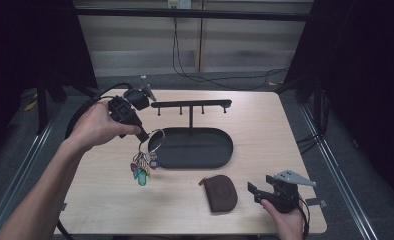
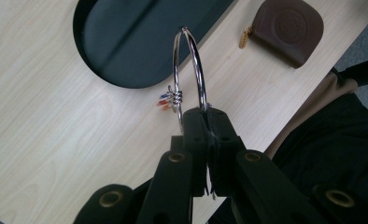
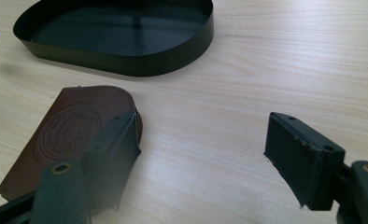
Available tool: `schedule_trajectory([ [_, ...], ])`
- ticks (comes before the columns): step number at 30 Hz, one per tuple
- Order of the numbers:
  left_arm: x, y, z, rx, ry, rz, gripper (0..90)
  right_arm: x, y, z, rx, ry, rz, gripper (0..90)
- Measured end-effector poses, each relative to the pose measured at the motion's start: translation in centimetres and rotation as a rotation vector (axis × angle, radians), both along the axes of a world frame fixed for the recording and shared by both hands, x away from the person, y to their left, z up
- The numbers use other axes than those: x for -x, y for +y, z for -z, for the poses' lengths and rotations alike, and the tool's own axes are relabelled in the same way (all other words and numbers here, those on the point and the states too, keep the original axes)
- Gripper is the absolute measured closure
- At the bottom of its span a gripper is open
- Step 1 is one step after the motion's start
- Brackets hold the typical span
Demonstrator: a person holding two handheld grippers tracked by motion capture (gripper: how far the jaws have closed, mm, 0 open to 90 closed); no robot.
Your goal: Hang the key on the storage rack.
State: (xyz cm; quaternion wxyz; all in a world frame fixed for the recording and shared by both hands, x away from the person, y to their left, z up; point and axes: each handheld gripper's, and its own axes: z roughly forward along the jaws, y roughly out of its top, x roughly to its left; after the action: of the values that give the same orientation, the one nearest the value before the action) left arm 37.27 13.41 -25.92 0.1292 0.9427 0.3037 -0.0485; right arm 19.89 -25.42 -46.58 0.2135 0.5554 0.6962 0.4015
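From above, the left claw (image 1: 144, 136) was raised over the wooden surface (image 1: 265, 135) at the left end of the black oval tray (image 1: 220, 150), its jaws pinched on a large metal key ring (image 1: 155, 140) from which a bunch of coloured keys (image 1: 143, 170) hung free. Behind the tray stood a black T-shaped rack (image 1: 191, 104) with small pegs. Near the front edge, a brown zip pouch (image 1: 221, 192) lay flat, and just beside it the right claw (image 1: 253, 191) rested low with its jaws spread, pointing towards the pouch.
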Motion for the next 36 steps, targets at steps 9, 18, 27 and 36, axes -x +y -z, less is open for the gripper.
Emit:
schedule_trajectory([
  [9,-1.6,-0.8,-0.4,-0.028,0.024,-0.005,87.9,0.0,0.0,0.0,-0.001,-0.001,-0.003,25.7],
  [18,-3.5,-1.5,-0.4,-0.045,0.034,-0.043,87.8,0.0,0.0,0.0,-0.004,-0.002,-0.007,25.7],
  [27,-5.8,-1.1,-0.2,-0.044,0.038,-0.084,87.8,0.1,-0.1,0.0,-0.007,0.0,-0.008,25.6],
  [36,-7.7,-1.0,0.4,-0.067,0.06,-0.122,87.9,0.1,-0.1,0.0,-0.013,0.001,-0.012,25.5],
])
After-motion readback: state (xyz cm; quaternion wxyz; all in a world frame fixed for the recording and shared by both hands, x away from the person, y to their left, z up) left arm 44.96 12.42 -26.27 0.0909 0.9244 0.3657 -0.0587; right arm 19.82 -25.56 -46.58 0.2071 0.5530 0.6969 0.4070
